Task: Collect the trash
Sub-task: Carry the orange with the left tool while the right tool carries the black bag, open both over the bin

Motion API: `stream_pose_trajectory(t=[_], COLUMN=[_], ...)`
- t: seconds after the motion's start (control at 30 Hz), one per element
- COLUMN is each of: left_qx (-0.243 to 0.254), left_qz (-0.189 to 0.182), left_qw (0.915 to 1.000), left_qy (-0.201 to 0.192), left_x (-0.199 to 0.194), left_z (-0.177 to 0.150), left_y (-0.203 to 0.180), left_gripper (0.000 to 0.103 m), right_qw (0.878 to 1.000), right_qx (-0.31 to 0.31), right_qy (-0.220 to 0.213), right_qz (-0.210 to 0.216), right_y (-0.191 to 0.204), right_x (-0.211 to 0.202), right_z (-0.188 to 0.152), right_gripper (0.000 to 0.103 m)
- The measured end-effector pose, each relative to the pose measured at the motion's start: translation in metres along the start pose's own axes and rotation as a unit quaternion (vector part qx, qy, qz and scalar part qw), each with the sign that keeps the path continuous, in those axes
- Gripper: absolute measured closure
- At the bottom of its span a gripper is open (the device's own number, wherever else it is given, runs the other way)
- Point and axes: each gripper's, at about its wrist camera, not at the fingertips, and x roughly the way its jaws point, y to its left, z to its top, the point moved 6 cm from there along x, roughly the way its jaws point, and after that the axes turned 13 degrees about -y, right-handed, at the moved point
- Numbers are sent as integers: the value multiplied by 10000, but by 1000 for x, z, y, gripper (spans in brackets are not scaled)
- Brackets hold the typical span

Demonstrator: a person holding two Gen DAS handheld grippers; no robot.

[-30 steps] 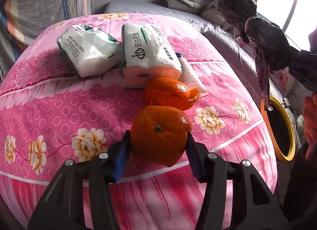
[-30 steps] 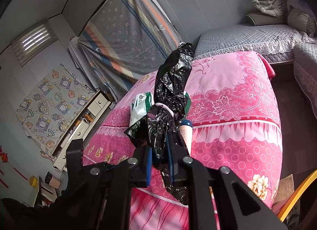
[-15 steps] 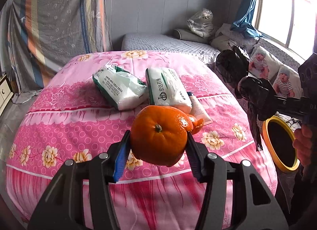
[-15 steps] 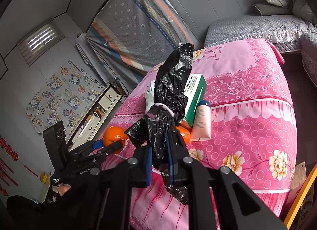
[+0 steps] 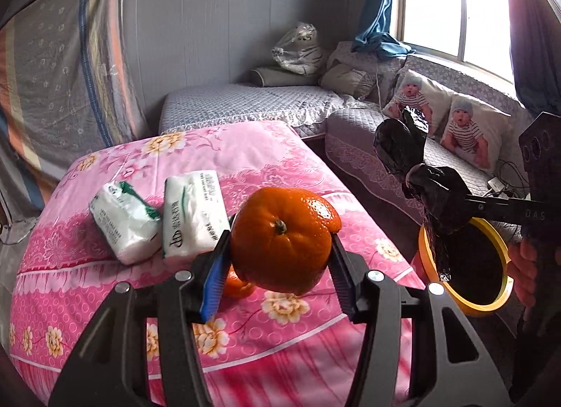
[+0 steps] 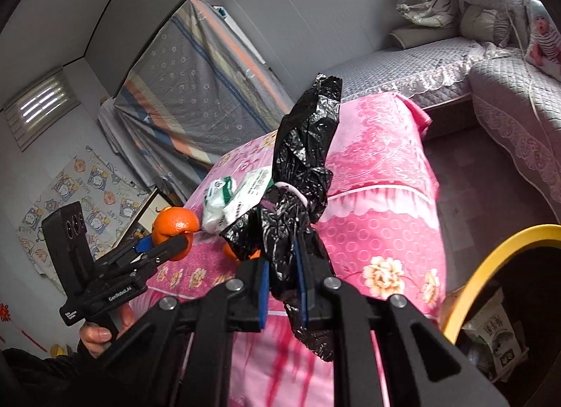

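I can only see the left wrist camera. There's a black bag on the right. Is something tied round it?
Observer: Yes. The right wrist view shows a pale band wrapped round the black bag, just above where the right hand-held gripper pinches it.
Child: What's behind me?
Observer: A poster covered in cartoon animals hangs there.
Child: Is anything hiding by the yellow bin?
Observer: A printed packet sits just below its rim.
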Motion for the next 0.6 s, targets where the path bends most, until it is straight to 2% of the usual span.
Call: stream_pose_trajectory(t=[0.3,0.4,0.6], left_qx=[416,484,709], left_qz=[-663,-945,-1581], left_qw=[9969,9943,9847], left_qy=[45,111,172], left_x=[43,58,81], left_z=[12,11,-1], left_y=[-83,-114,-180], left_gripper=[53,53,53], right_qw=[9915,9837,9694], right_qx=[329,437,1002], right_qy=[-561,-668,-742], right_qz=[-1125,-1614,-2114], right_y=[-87,-112,-164], right_x=[-62,-79,-102], right_z=[1,-7,-23], right_gripper=[91,91,91])
